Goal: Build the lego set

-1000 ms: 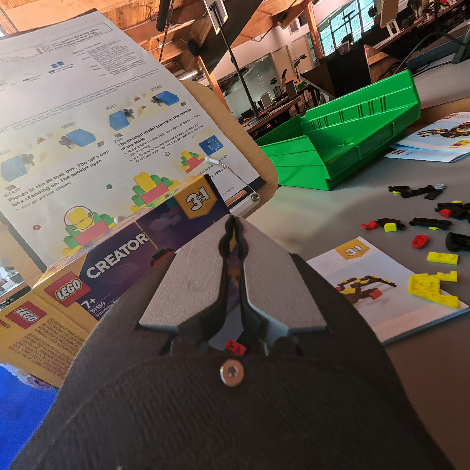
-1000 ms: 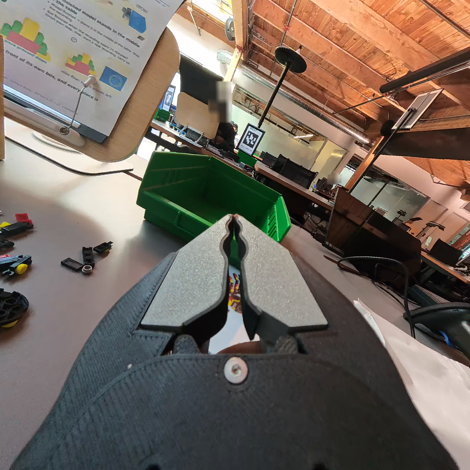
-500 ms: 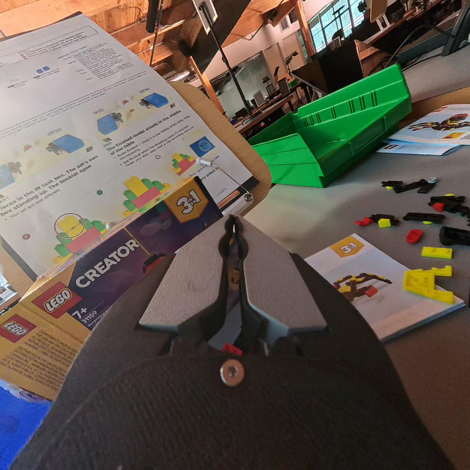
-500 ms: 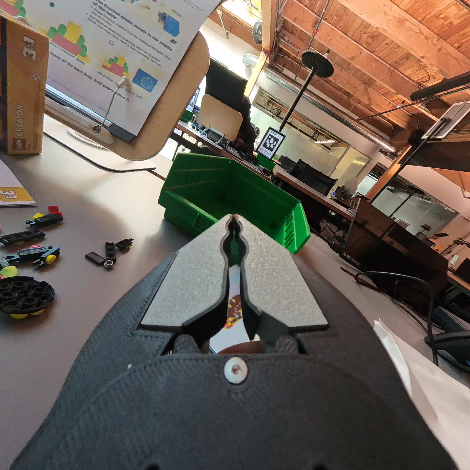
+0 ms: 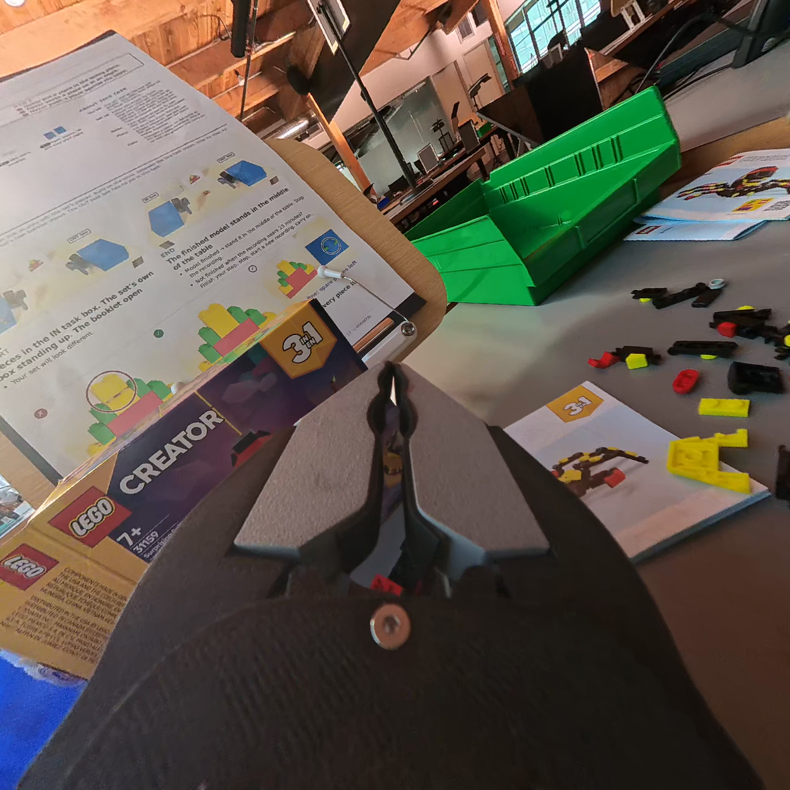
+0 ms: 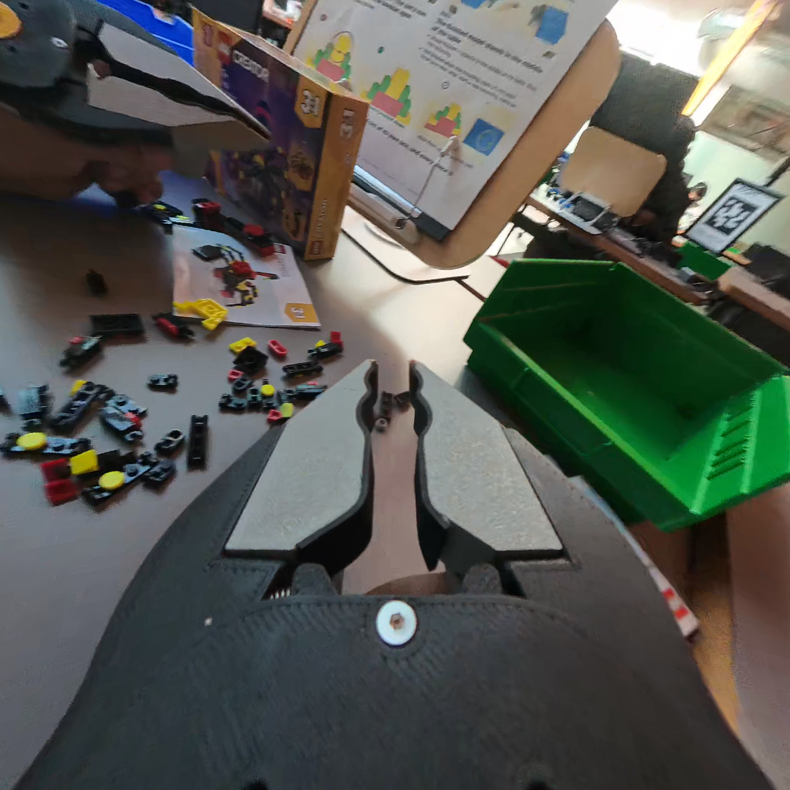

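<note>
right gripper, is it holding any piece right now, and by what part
Nothing is held: the right gripper is open, with only a few small black pieces lying on the table beyond its fingertips.

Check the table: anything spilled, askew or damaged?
Nothing looks damaged. The loose bricks lie scattered over the table, which fits a build in progress. The green bin is empty and sits at an angle to the set box. One yellow piece rests on the booklet.
</note>
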A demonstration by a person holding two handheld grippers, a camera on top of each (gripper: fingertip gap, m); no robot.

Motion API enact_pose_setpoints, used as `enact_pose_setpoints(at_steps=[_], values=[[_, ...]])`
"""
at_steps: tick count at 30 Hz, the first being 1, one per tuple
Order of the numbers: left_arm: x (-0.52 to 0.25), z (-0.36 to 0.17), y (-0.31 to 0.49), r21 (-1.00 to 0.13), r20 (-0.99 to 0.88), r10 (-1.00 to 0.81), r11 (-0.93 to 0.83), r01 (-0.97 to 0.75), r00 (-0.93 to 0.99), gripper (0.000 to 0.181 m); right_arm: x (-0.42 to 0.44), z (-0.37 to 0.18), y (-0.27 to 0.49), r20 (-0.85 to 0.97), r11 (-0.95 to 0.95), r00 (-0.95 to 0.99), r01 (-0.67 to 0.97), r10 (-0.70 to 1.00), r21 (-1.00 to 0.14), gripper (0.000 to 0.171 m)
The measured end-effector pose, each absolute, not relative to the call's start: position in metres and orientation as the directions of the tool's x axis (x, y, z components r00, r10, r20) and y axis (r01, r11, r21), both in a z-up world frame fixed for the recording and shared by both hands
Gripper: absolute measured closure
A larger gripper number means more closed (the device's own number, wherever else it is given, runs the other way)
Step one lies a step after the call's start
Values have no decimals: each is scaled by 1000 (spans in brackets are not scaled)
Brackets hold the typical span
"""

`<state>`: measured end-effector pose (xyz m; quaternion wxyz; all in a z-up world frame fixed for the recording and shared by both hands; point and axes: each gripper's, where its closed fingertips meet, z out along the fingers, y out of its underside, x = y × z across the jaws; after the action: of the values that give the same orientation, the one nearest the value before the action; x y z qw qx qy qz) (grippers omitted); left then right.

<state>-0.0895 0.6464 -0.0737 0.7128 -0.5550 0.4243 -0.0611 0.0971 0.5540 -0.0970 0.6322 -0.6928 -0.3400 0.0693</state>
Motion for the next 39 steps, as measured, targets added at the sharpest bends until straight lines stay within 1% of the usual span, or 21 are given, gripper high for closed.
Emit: enact_pose_setpoints(at_steps=[1, 4, 6, 7, 13, 17, 19, 21, 24, 26, 27, 28, 30, 31, 32, 34, 36, 38, 39], values=[[-89, -74, 646, -841, -540, -557, 378, -386, 631, 181, 91, -98, 548, 299, 16, 741, 363, 602, -932, 158], [-89, -75, 645, -839, -544, -561, 379, -390, 625, 181, 80, -103, 537, 192, -50, 696, 311, 692, -949, 154], [-88, -75, 645, -838, -545, -562, 379, -393, 622, 181, 75, -111, 531, 139, -107, 657, 320, 741, -942, 144], [-88, -76, 645, -836, -548, -562, 380, -396, 619, 181, 72, -116, 529, 127, -128, 642, 335, 756, -933, 142], [-80, -78, 639, -823, -568, -574, 397, -406, 590, 181, 65, -134, 528, 164, -162, 608, 445, 777, -881, 133], [-75, -82, 635, -807, -590, -580, 413, -422, 561, 181, 60, -152, 527, 206, -186, 576, 548, 791, -816, 129], [-73, -82, 634, -807, -590, -590, 417, -417, 551, 181, 62, -160, 532, 223, -219, 587, 586, 778, -780, 133], [-72, -82, 632, -808, -589, -597, 422, -411, 545, 181, 65, -169, 535, 241, -249, 594, 623, 767, -742, 146], [-67, -83, 627, -803, -595, -611, 437, -404, 522, 181, 70, -166, 541, 305, -225, 613, 636, 729, -738, 166], [-61, -84, 619, -795, -606, -626, 459, -397, 490, 181, 71, -154, 544, 280, -212, 646, 575, 710, -790, 166], [-56, -85, 614, -789, -613, -638, 474, -390, 466, 181, 69, -146, 544, 236, -207, 664, 517, 710, -831, 166], [-52, -86, 607, -784, -620, -651, 490, -382, 438, 181, 64, -135, 543, 157, -209, 669, 433, 726, -877, 166], [-41, -89, 591, -783, -619, -689, 510, -355, 377, 181, 46, -112, 537, -81, -259, 623, 200, 778, -945, 166], [-37, -90, 584, -789, -611, -710, 511, -341, 351, 181, 38, -103, 537, -198, -306, 578, 94, 792, -947, 167], [-33, -91, 577, -795, -601, -732, 509, -329, 319, 181, 31, -97, 538, -288, -352, 526, 23, 801, -936, 167], [-28, -93, 564, -802, -589, -761, 512, -308, 270, 181, 15, -95, 536, -397, -430, 417, -17, 818, -903, 166], [-23, -97, 554, -809, -571, -793, 501, -307, 212, 181, 0, -95, 534, -449, -471, 327, -12, 831, -882, 166], [-20, -101, 544, -837, -515, -844, 457, -301, 151, 181, -15, -90, 531, -508, -520, 228, -7, 831, -854, 167], [-19, -100, 538, -859, -474, -872, 428, -282, 121, 177, -21, -87, 534, -521, -530, 201, -9, 830, -848, 168]])
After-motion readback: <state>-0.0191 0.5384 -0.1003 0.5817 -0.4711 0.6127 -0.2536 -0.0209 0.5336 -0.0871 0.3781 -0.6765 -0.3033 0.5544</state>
